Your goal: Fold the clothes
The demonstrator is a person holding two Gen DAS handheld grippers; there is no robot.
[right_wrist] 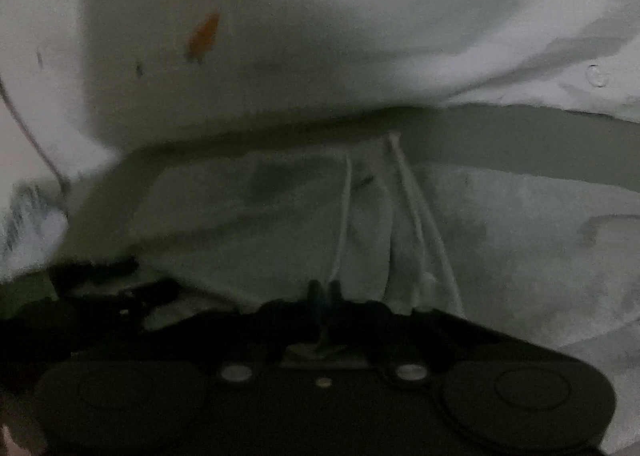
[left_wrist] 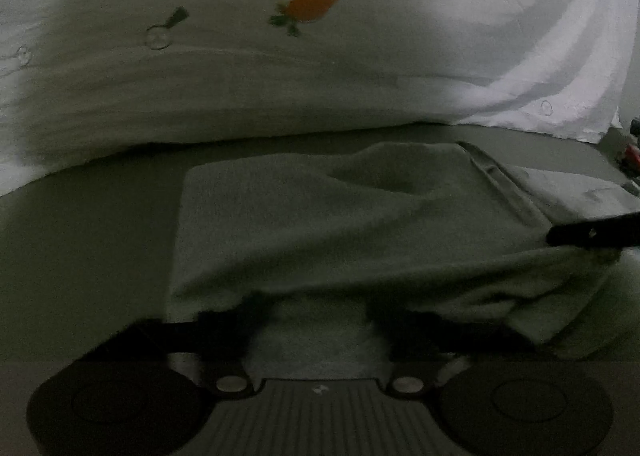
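Left wrist: 1 grey garment (left_wrist: 320,224), 2 hand-held grippers gripping.

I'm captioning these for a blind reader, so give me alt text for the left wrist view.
A grey-green garment lies on a dark surface, its near edge draped over the left tongs at the bottom of the dim frame. The right tongs reach in at its right edge. Behind is white bedding with a carrot print.

A pale grey-green soft knit garment (left_wrist: 320,224) with white drawstrings (right_wrist: 416,208) lies rumpled, partly folded over on a grey surface.
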